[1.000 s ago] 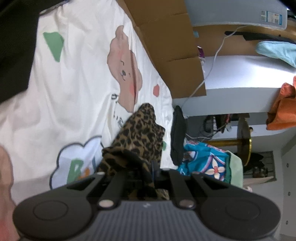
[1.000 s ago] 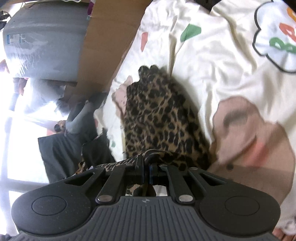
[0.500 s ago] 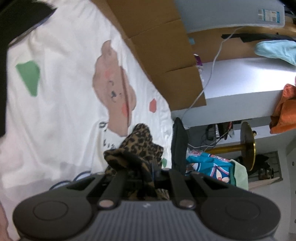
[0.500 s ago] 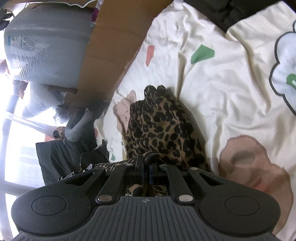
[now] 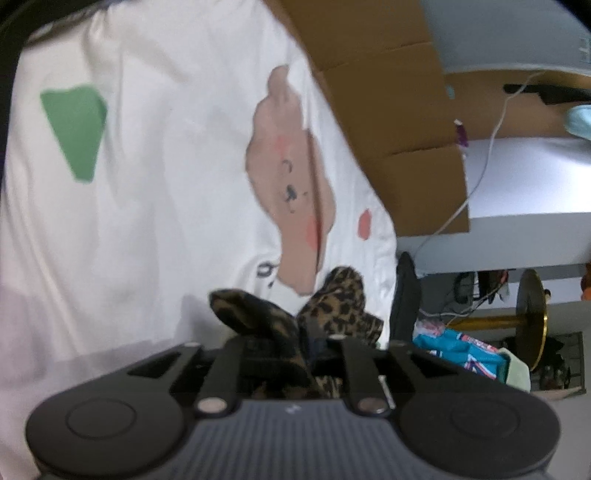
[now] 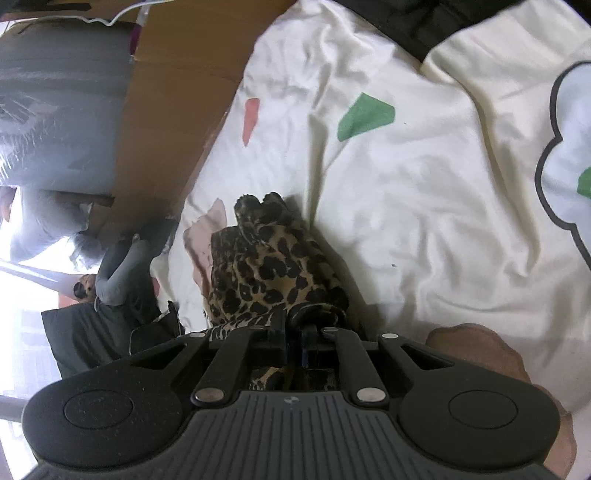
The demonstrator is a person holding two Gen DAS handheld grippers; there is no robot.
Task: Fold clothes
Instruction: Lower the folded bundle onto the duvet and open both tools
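Observation:
A leopard-print garment (image 6: pixel 269 269) hangs bunched over a white bedsheet (image 6: pixel 424 192) printed with cartoon shapes. My right gripper (image 6: pixel 293 334) is shut on a fold of its fabric, and the rest trails away toward the bed's edge. In the left wrist view the same leopard-print garment (image 5: pixel 332 306) rises in a crumpled peak, with my left gripper (image 5: pixel 304 341) shut on another part of it. Cloth hides both grippers' fingertips.
A brown cardboard box (image 5: pixel 391 122) lines the bed's far side, with a white cable (image 5: pixel 480 177) running past it. Colourful clothes (image 5: pixel 458 350) and a gold round stand (image 5: pixel 532 321) sit on the floor. A dark garment (image 6: pixel 417 22) lies at the bed's top corner.
Both grippers have lifted and pulled back with the leopard garment, so it looks smaller and more bunched. The left view has swung across the sheet; the bear print now sits higher in frame.

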